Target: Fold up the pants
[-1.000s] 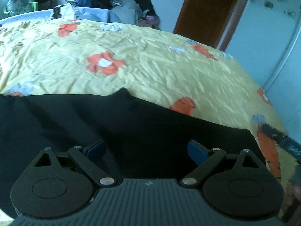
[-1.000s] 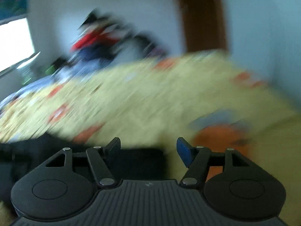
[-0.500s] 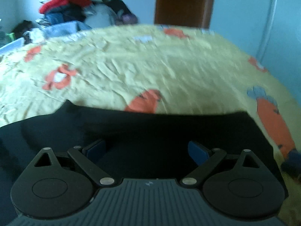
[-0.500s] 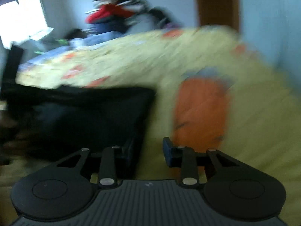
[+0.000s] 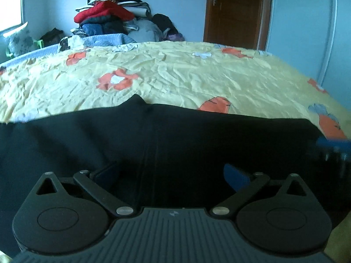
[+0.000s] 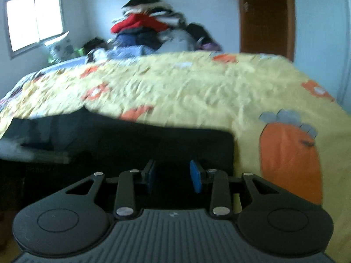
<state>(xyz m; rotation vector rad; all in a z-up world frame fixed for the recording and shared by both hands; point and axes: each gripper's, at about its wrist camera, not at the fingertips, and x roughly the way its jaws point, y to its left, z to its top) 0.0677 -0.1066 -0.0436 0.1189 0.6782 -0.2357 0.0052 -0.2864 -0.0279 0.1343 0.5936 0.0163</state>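
Note:
Black pants (image 5: 166, 135) lie spread flat along the near edge of a bed with a yellow flowered sheet (image 5: 186, 74). My left gripper (image 5: 172, 175) is wide open and empty, low over the middle of the pants. In the right wrist view the pants (image 6: 136, 140) end at a straight right edge. My right gripper (image 6: 173, 176) hovers over that right end, its jaws partly closed with a gap between the blue pads and nothing visibly held. The right gripper also shows blurred in the left wrist view (image 5: 333, 146).
A heap of clothes (image 5: 114, 19) is piled beyond the far side of the bed. A brown door (image 5: 237, 11) stands at the back right, a window (image 6: 33, 19) at the left. An orange carrot print (image 6: 289, 164) marks the sheet right of the pants.
My right gripper swung left from the bare sheet to over the pants' right end, and its jaws narrowed. My left gripper stayed open over the pants, its view panning.

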